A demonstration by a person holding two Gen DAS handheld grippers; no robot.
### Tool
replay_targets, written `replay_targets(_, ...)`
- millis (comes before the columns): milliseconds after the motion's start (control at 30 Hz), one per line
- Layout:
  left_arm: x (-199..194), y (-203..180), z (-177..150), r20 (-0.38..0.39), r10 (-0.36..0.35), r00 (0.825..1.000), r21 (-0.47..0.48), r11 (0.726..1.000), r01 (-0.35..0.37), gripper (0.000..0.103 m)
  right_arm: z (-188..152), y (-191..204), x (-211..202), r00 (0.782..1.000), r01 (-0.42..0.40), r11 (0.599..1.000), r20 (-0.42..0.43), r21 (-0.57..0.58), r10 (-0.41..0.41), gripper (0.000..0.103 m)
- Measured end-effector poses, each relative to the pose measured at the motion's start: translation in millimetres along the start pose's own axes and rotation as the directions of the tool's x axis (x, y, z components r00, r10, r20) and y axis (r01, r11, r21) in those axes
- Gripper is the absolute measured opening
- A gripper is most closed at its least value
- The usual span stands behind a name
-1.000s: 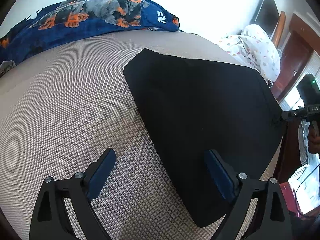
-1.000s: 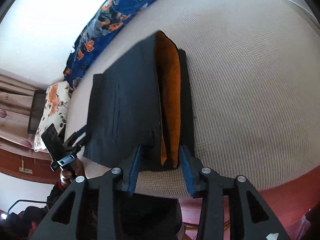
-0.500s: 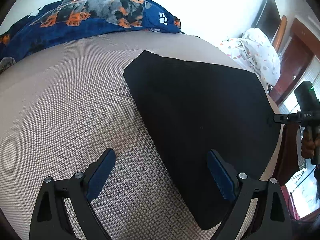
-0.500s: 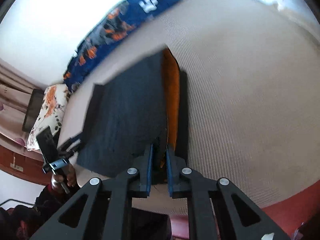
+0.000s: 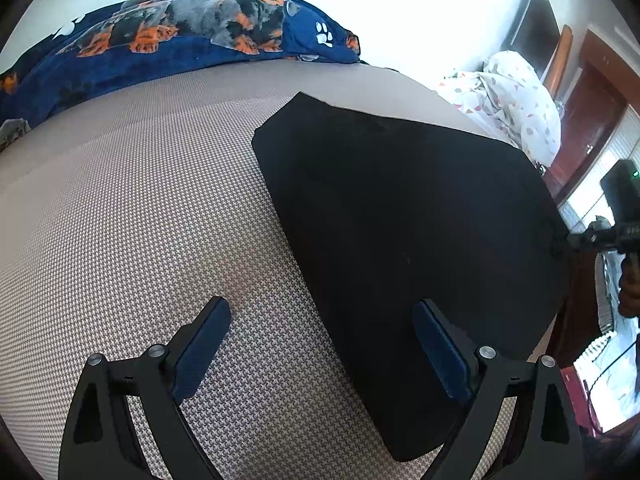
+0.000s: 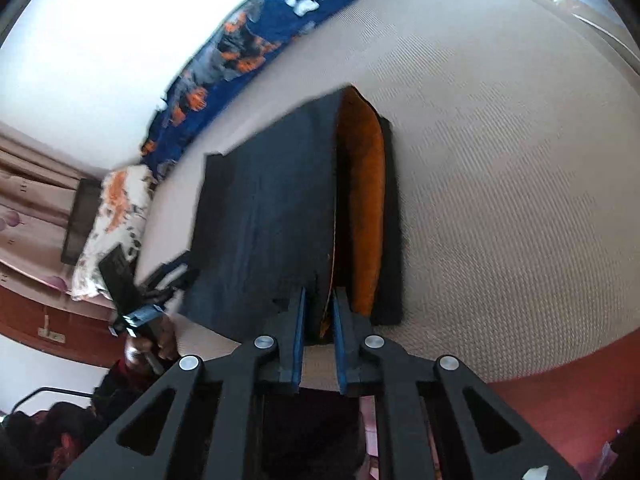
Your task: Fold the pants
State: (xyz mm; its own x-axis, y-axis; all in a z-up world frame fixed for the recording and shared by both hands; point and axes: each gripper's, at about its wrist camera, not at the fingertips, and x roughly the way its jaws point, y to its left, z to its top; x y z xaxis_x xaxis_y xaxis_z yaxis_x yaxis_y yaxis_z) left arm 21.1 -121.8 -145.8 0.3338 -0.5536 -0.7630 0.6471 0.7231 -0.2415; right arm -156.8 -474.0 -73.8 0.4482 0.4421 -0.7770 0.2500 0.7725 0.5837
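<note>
The black pants (image 5: 400, 232) lie folded flat on the beige bed; the right wrist view shows their dark top layer (image 6: 272, 220) and an orange lining (image 6: 366, 216) in the gap between layers. My left gripper (image 5: 320, 344) is open, its right finger over the pants' near edge, its left finger over the bed. My right gripper (image 6: 318, 320) is shut on the top layer's near edge. It also shows in the left wrist view (image 5: 560, 242) at the pants' right edge. The left gripper shows in the right wrist view (image 6: 176, 276) by the pants' left edge.
A blue dog-print blanket (image 5: 180, 48) lies along the far side of the bed (image 5: 120, 208). A white patterned quilt (image 5: 516, 96) sits at the far right. Dark wooden furniture (image 5: 580, 128) stands beyond the bed's right edge.
My right gripper has closed from open onto the near edge of the pants' top layer. My left gripper has stayed open and barely moved.
</note>
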Motion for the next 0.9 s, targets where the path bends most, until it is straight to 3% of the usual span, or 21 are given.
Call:
replay_targets(67,0,-1,-1,0.001,0.003,1.000,0.005,1.000,-0.003,0.093,-4,-10,12,0.999,0.013,1.000,-0.038,0.025,-0.012,0.011)
replay_targets(233,0,-1,-1,0.002,0.004,1.000,0.006,1.000,-0.004,0.093,-2,-15,11,0.999,-0.020,0.998,-0.044,0.053,0.023,0.013)
replay_targets(333,0,-1,-1,0.000,0.007,1.000,0.011,1.000,-0.007,0.094,0,-16,4,0.999,-0.017,0.998,-0.031,0.059,0.019,0.023)
replay_targets(400,0,-2,-1,0.000,0.006,1.000,0.010,1.000,-0.006,0.094,1,-20,-2,0.999,0.001,0.997,-0.035,0.074,0.001,0.039)
replay_targets(533,0,-2,-2,0.003,0.006,1.000,0.010,1.000,-0.007,0.094,-4,-35,-10,0.994,-0.061,0.986,-0.076,0.154,0.073,0.048)
replay_targets(800,0,-2,-3,0.007,0.007,1.000,0.010,1.000,-0.007,0.094,-11,-32,15,0.972,-0.177,0.954,-0.111,0.243,0.209,0.048)
replay_targets(900,0,-1,-3,0.008,0.007,1.000,0.010,1.000,-0.007,0.094,-9,-21,11,0.979,-0.159,0.964,-0.095,0.213,0.182,0.043)
